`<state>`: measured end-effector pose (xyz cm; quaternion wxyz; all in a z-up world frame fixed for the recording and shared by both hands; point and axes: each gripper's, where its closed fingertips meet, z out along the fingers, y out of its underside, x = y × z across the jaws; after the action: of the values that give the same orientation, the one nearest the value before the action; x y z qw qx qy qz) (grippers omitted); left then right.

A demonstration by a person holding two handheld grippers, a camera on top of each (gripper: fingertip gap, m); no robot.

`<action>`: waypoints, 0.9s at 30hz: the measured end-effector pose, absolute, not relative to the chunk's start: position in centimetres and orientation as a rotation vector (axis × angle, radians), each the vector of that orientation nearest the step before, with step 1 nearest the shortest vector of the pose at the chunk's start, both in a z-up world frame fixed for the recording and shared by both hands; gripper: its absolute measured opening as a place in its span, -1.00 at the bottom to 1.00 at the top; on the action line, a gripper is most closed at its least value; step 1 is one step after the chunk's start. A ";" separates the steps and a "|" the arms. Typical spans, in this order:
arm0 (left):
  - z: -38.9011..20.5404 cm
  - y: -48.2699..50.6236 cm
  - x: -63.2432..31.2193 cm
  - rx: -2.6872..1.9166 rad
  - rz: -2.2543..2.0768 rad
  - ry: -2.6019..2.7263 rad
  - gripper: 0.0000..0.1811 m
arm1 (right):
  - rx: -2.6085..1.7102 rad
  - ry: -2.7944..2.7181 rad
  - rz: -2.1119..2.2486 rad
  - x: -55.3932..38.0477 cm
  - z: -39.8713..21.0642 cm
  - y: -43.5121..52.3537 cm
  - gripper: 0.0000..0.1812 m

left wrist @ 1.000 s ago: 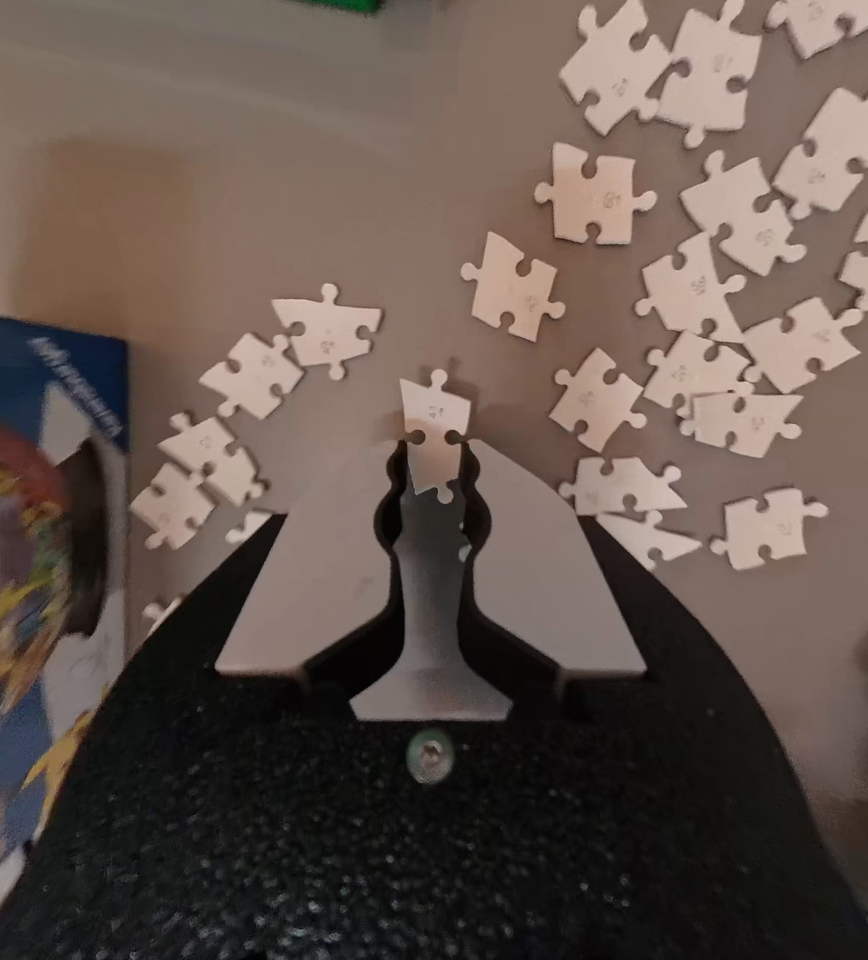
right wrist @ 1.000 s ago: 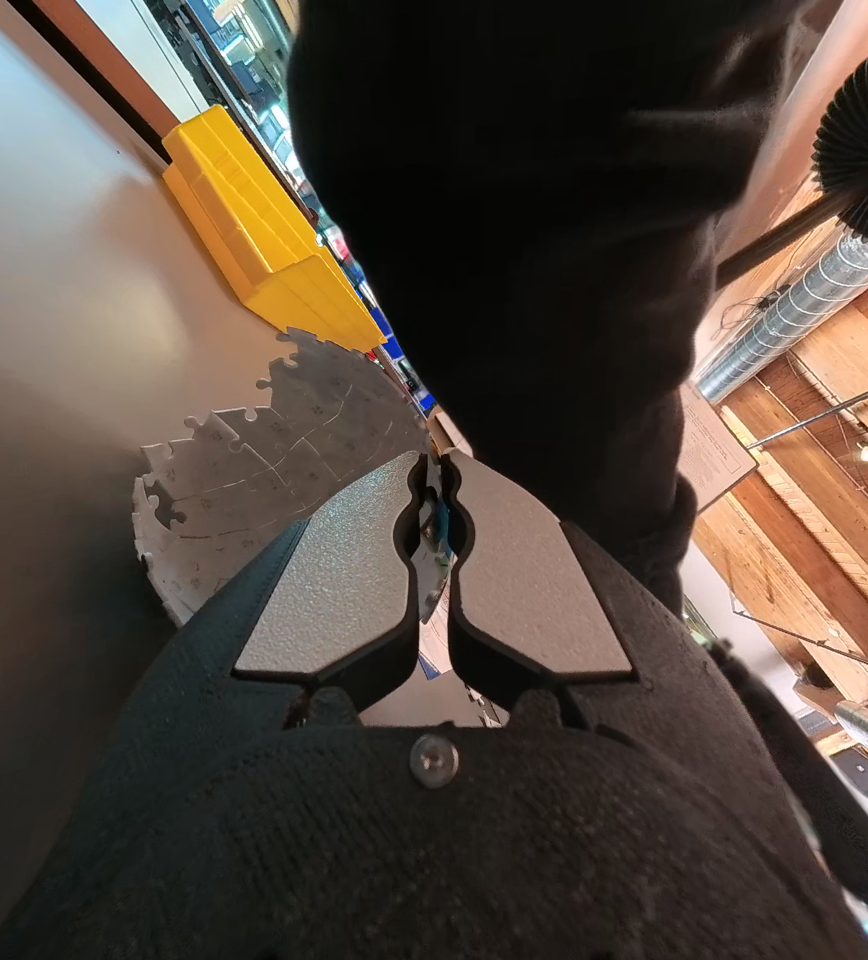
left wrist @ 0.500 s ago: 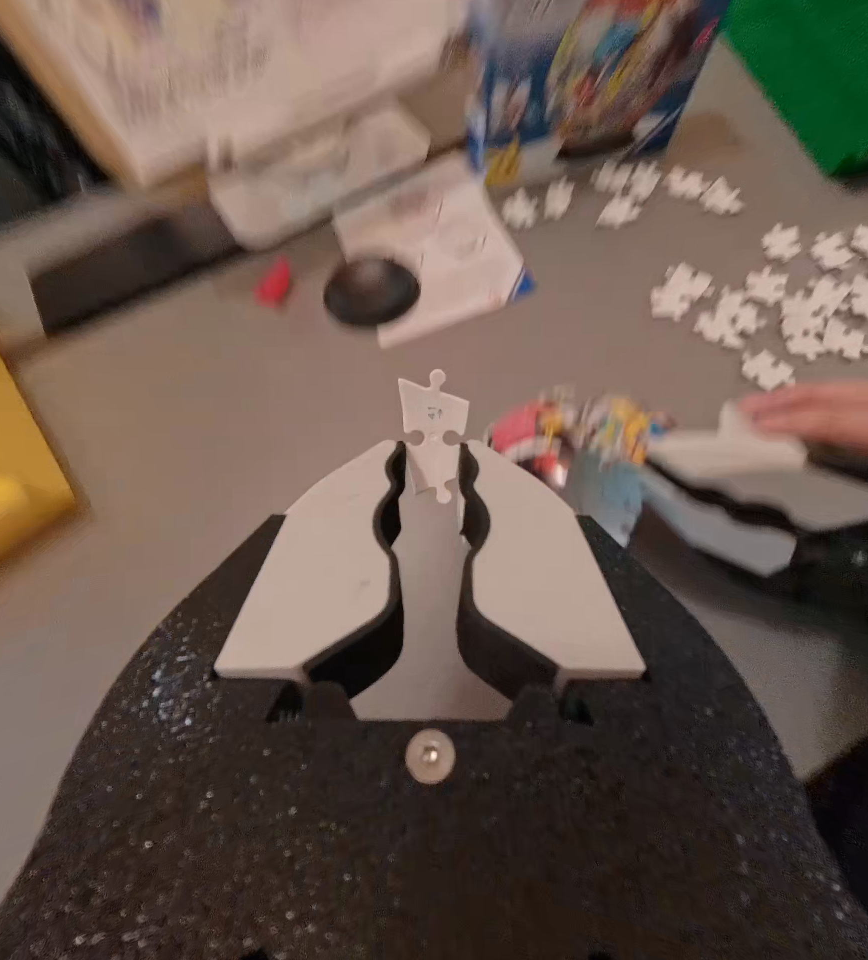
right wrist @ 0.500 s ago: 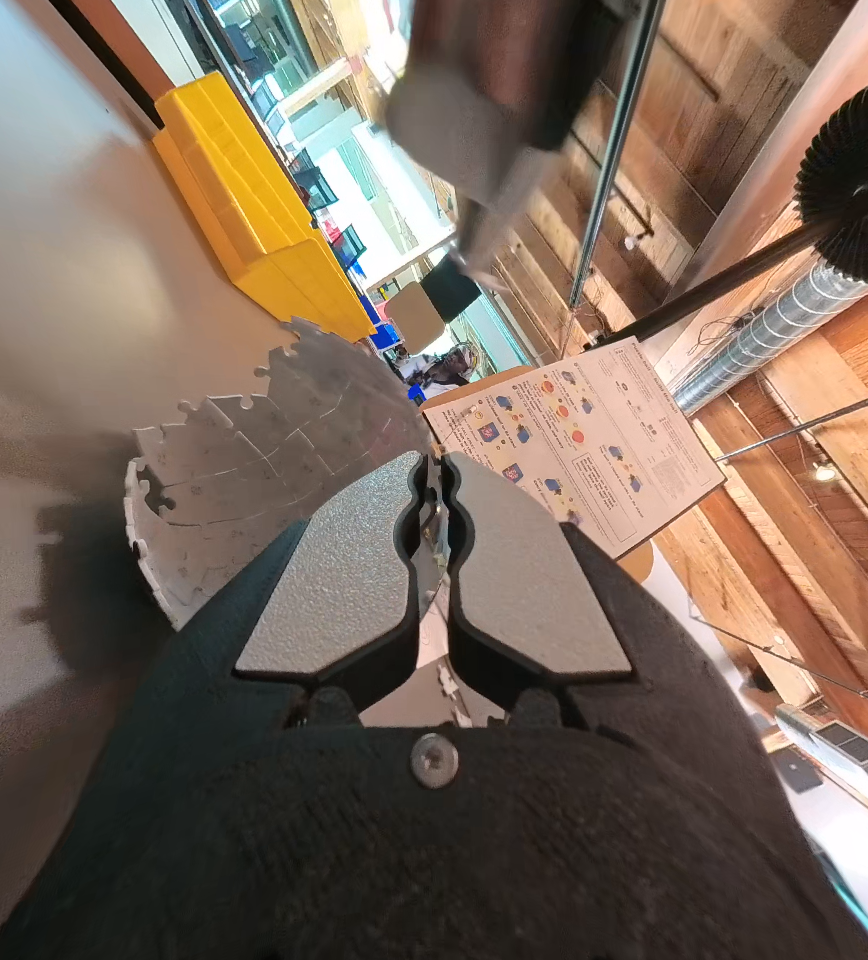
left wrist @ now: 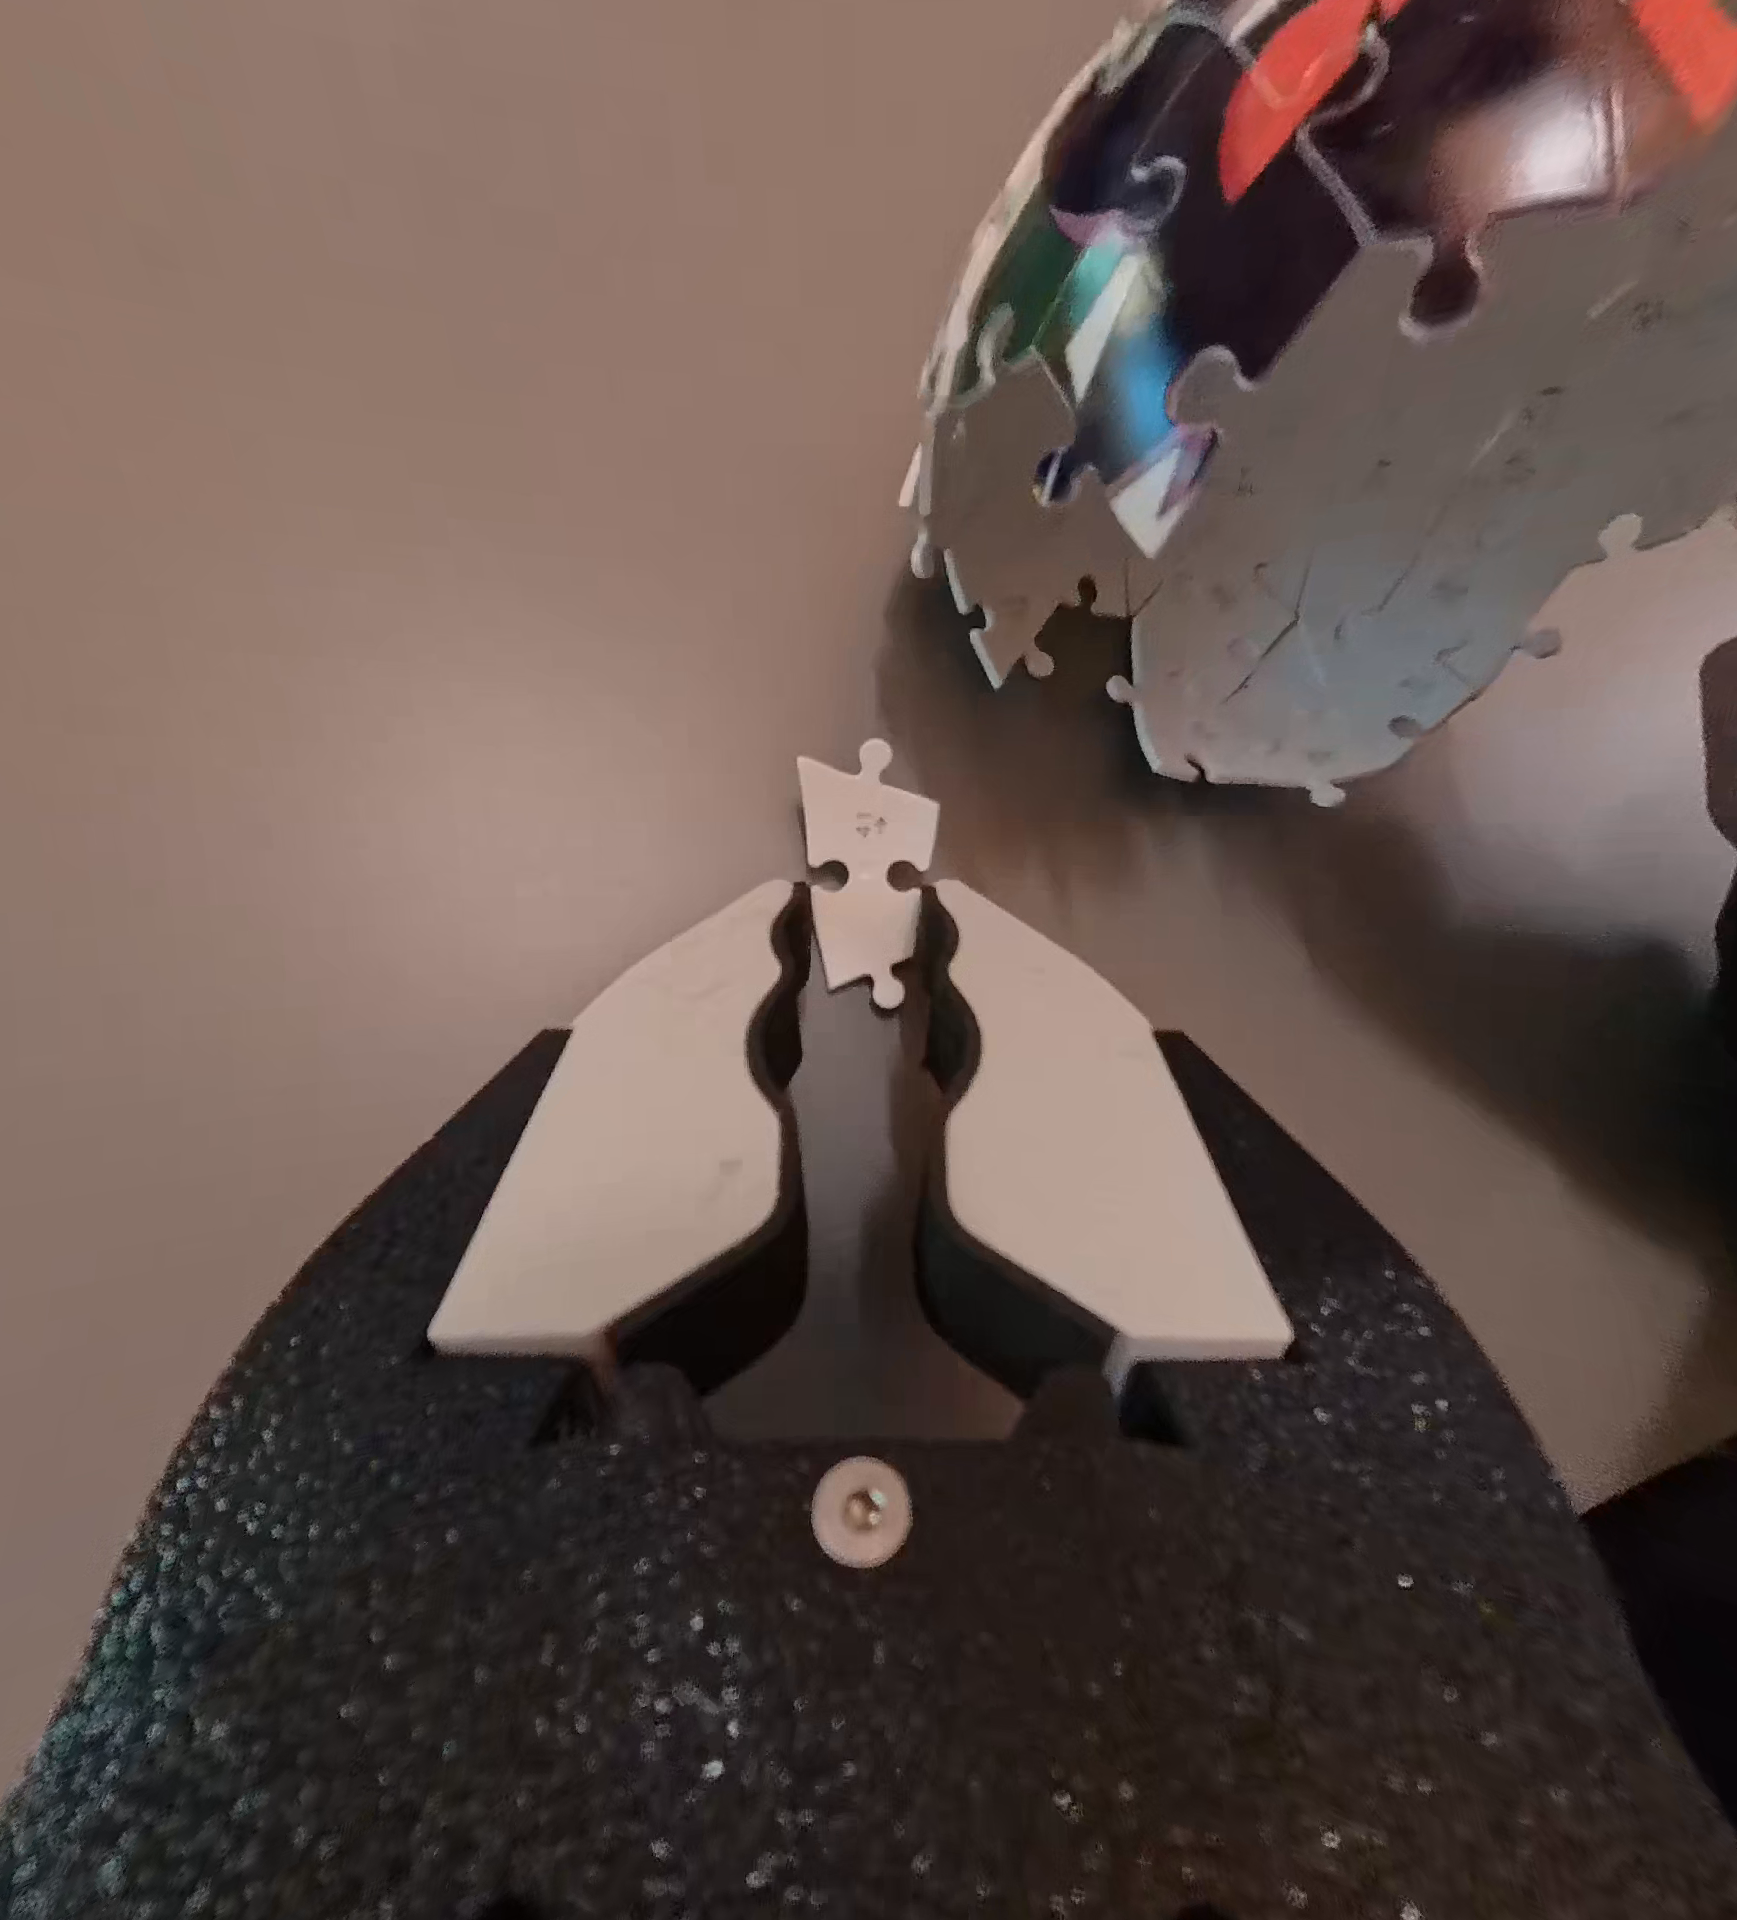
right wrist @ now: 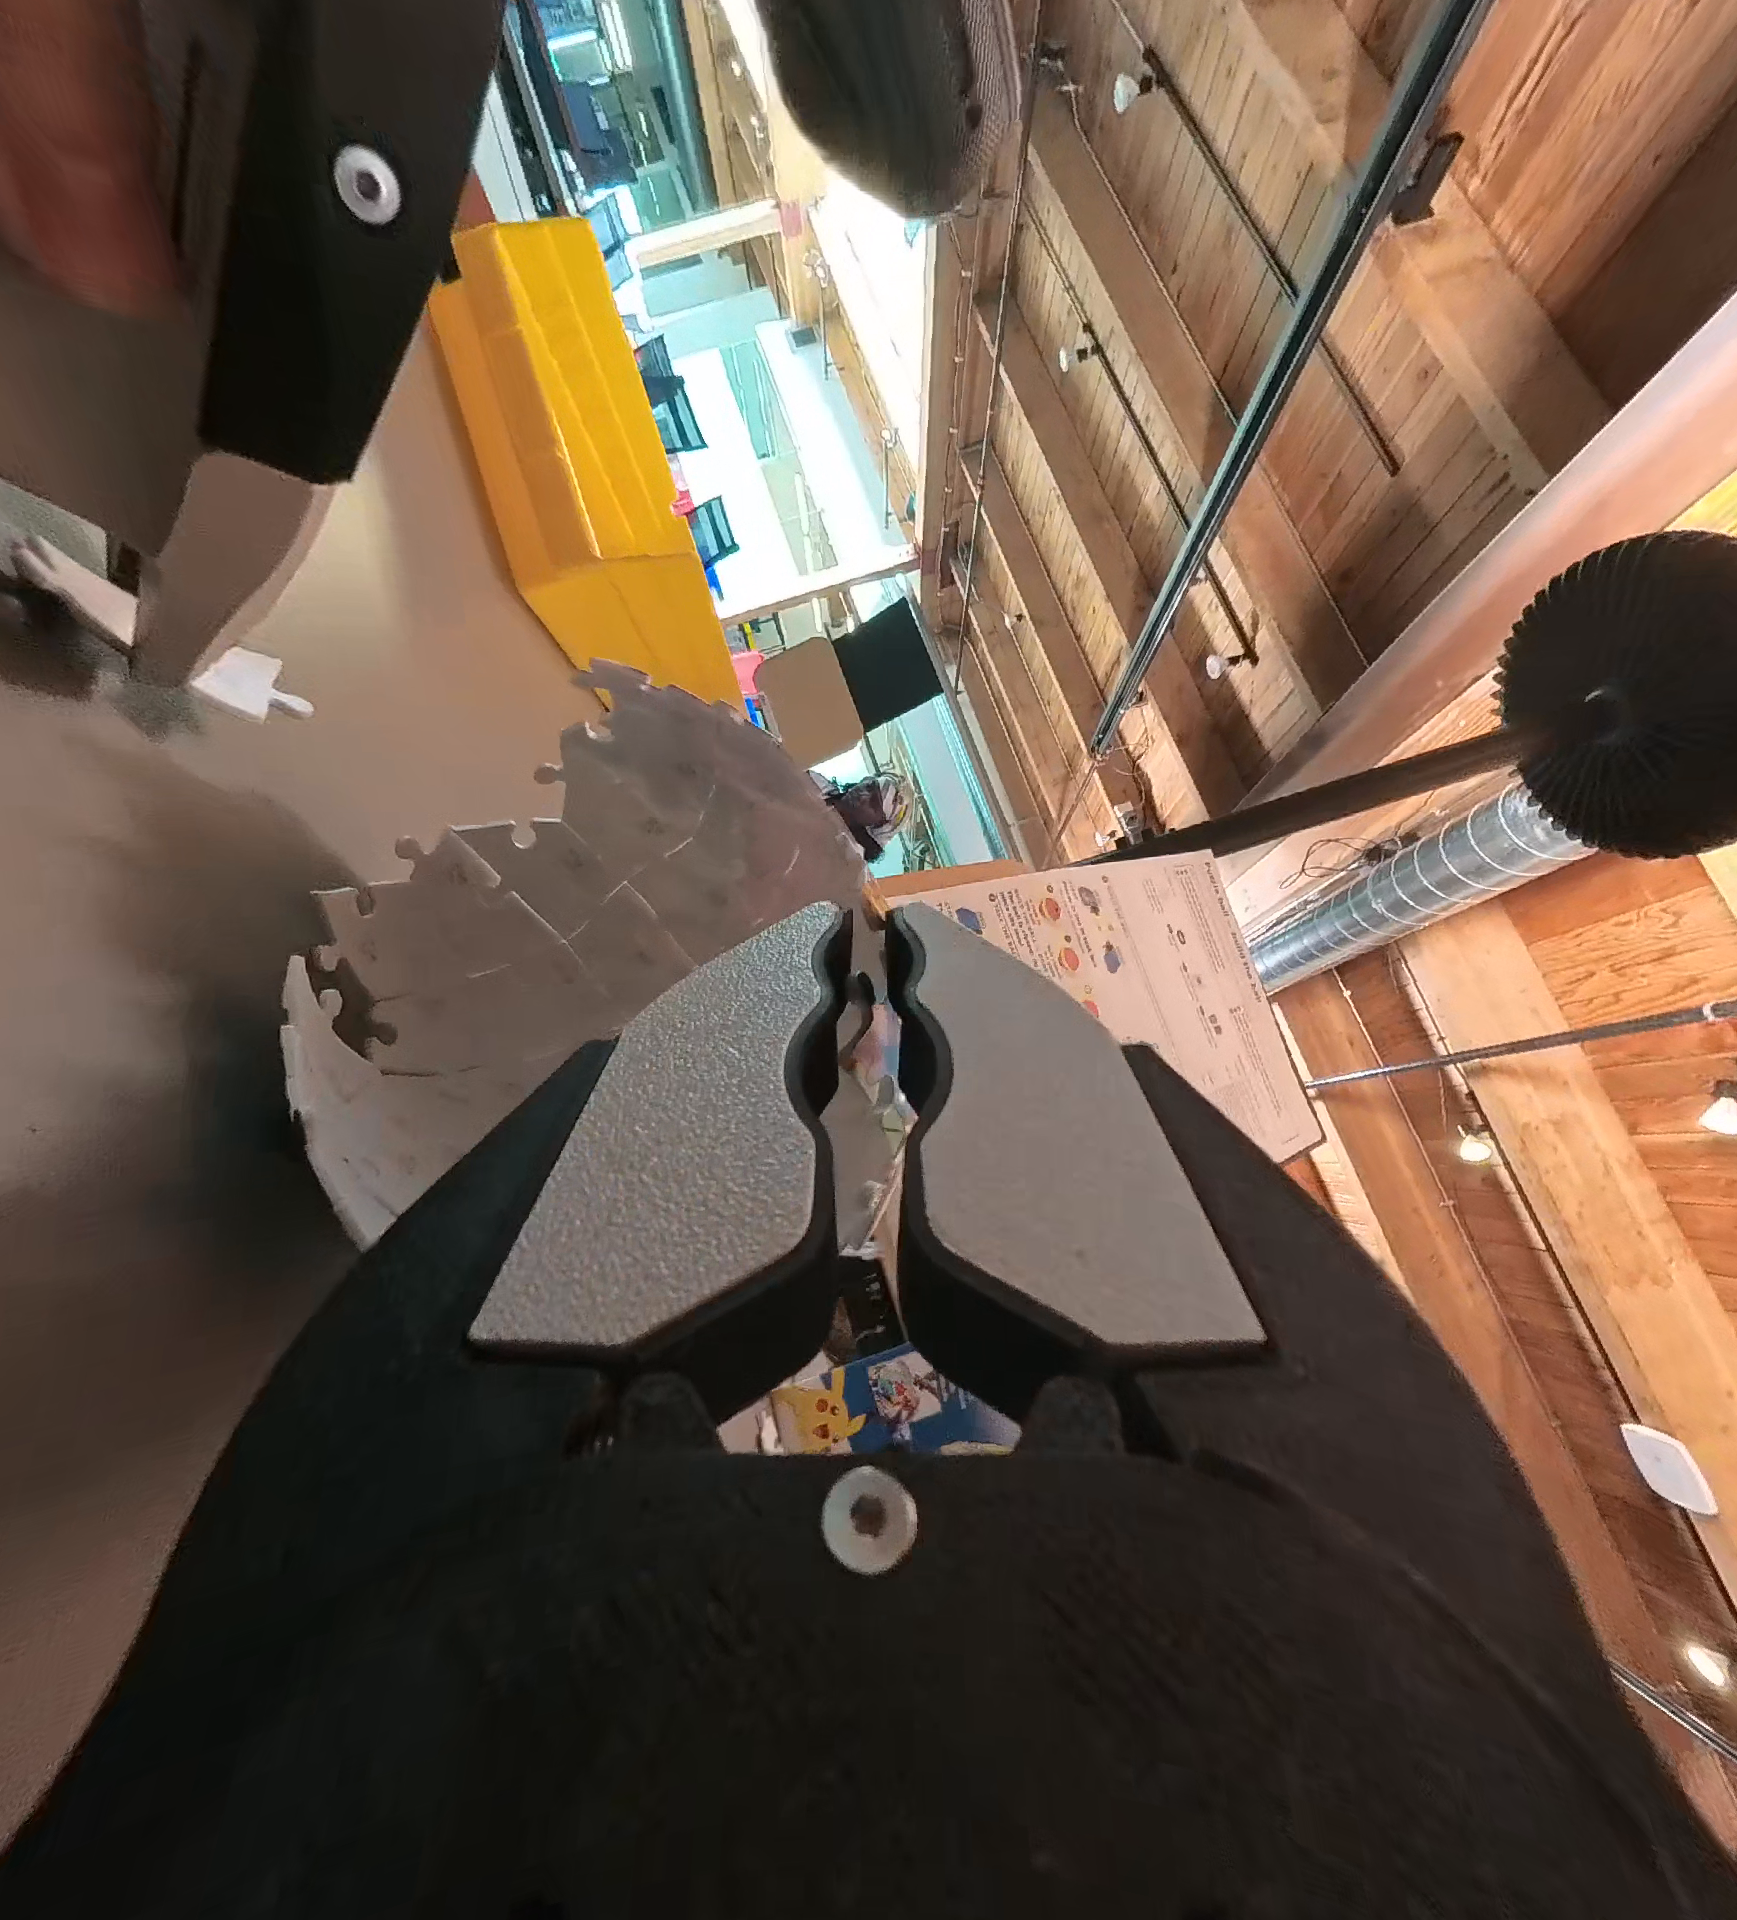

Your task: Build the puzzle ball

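My left gripper (left wrist: 864,894) is shut on a white puzzle piece (left wrist: 869,831), seen from its blank back, which sticks up past the fingertips. The partly built puzzle ball (left wrist: 1363,499), a curved shell with a colourful inner face and a jagged rim, hangs just up and right of the piece, a short gap apart. My right gripper (right wrist: 869,920) is shut on the edge of that shell (right wrist: 573,935) and holds it above the table. The right wrist view also shows the left gripper (right wrist: 189,613) at the upper left with its piece (right wrist: 246,691) close to the shell's rim.
The tan table (left wrist: 324,416) lies under both grippers. A yellow bin (right wrist: 573,436) stands at the table's far side. A printed instruction sheet (right wrist: 1186,987) and the puzzle box (right wrist: 874,1403) show behind the right gripper's fingers. One gripper's finger ends stand about 15 centimetres off the other's.
My left gripper has carried the piece away from the loose pieces and over to the shell, ending close beside its rim. My right gripper has kept its hold and turned the shell slightly.
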<state>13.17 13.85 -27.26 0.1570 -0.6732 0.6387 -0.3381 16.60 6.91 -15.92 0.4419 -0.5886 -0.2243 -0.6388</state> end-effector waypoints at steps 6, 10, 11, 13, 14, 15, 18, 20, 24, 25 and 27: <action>-27.4 13.6 12.7 -1.822 -0.889 1.885 -0.80 | -1.462 -0.532 -1.580 16.8 -15.9 6.6 -0.94; -27.5 13.2 12.7 -1.764 -0.869 1.915 -0.80 | -1.463 -0.526 -1.578 16.8 -15.9 6.5 -0.93; -27.5 13.2 12.7 -1.757 -0.866 1.914 -0.80 | -1.464 -0.523 -1.576 16.9 -15.9 6.5 -0.93; -27.5 13.1 12.8 -1.738 -0.856 1.926 -0.80 | -1.465 -0.516 -1.574 16.9 -15.9 6.4 -0.93; -27.5 13.1 12.8 -1.724 -0.852 1.936 -0.80 | -1.466 -0.515 -1.573 16.9 -16.0 6.4 -0.93; -27.4 13.0 12.9 -1.707 -0.858 1.936 -0.80 | -1.465 -0.515 -1.573 16.9 -16.0 6.4 -0.93; -26.3 12.3 13.3 -1.608 -0.906 1.915 -0.80 | -1.463 -0.523 -1.572 16.8 -16.0 6.5 -0.93; -25.5 11.5 13.7 -1.525 -0.952 1.910 -0.80 | -1.462 -0.523 -1.570 16.7 -16.0 6.5 -0.93; -25.6 10.7 14.7 -1.451 -0.923 1.928 -0.80 | -1.465 -0.514 -1.563 16.8 -16.0 6.5 -0.93; -25.7 10.7 14.9 -1.444 -0.909 1.937 -0.80 | -1.465 -0.514 -1.562 16.8 -16.0 6.5 -0.93; -25.7 10.7 15.2 -1.422 -0.879 1.940 -0.80 | -1.463 -0.518 -1.560 16.7 -16.0 6.6 -0.93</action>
<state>15.23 10.73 -25.75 0.2865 -0.5321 0.7257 -0.3287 16.68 6.55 -16.02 0.4532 -0.5926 -0.2099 -0.6319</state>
